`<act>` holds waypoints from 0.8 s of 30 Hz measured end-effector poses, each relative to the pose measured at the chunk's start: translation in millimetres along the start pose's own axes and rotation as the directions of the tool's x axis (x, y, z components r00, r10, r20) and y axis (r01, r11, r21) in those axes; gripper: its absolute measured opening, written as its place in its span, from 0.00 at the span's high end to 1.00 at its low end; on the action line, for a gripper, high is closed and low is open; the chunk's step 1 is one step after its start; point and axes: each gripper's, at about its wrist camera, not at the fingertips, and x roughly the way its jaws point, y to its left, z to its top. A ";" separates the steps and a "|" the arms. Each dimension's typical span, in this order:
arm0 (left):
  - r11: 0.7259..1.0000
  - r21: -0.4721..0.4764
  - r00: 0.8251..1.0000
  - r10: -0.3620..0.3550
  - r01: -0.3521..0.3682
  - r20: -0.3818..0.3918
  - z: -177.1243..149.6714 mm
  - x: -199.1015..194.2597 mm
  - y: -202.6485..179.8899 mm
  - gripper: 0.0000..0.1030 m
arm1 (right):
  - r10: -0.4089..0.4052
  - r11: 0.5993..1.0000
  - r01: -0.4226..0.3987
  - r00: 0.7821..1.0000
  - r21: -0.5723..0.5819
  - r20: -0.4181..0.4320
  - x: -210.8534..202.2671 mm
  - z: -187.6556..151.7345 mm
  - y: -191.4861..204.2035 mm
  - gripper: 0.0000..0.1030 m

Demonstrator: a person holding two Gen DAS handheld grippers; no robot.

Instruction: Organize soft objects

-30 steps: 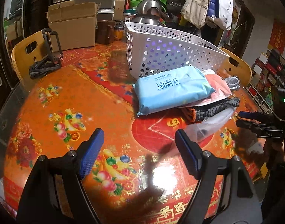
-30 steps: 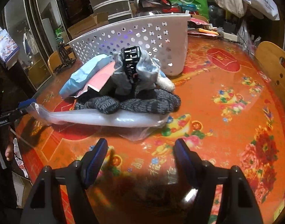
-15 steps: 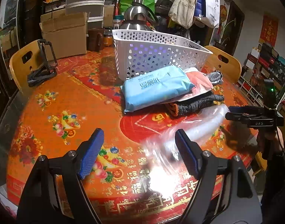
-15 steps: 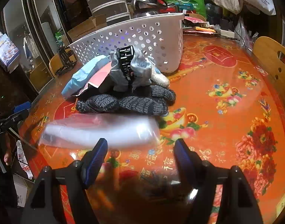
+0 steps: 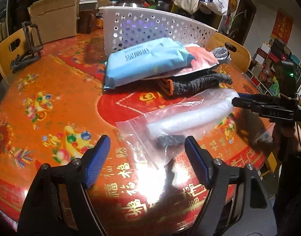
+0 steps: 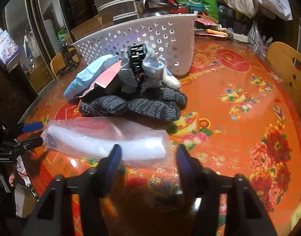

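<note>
Wipes pack (image 5: 148, 63) lettering shows only from left wrist view.

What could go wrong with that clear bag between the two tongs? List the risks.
1. The clear bag is slick and loose. The right tongs, which have just been closing, straddle one end with no firm pinch visible, so it may slide out.
2. The left tongs sit open at the other end near a small dark piece inside; lifting unevenly could shift the white roll.
3. Dragging the bag could snag the grey gloves beside it.
</note>
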 end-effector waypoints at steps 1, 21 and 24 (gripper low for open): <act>1.000 -0.003 1.000 -0.001 0.001 -0.005 -0.3 3.5 -0.8 0.35 | -0.009 1.000 0.009 1.000 -0.011 0.000 0.2 -0.5 2.2 0.52; 0.999 0.049 0.999 0.014 -0.016 0.044 6.1 10.2 -21.3 0.85 | -0.018 0.998 0.018 1.000 -0.052 0.008 -3.9 -11.9 13.6 0.88; 0.998 0.050 0.998 0.022 -0.025 0.060 9.4 5.1 -19.2 0.85 | -0.011 0.999 0.013 1.000 -0.052 0.025 -5.7 -14.2 16.4 0.89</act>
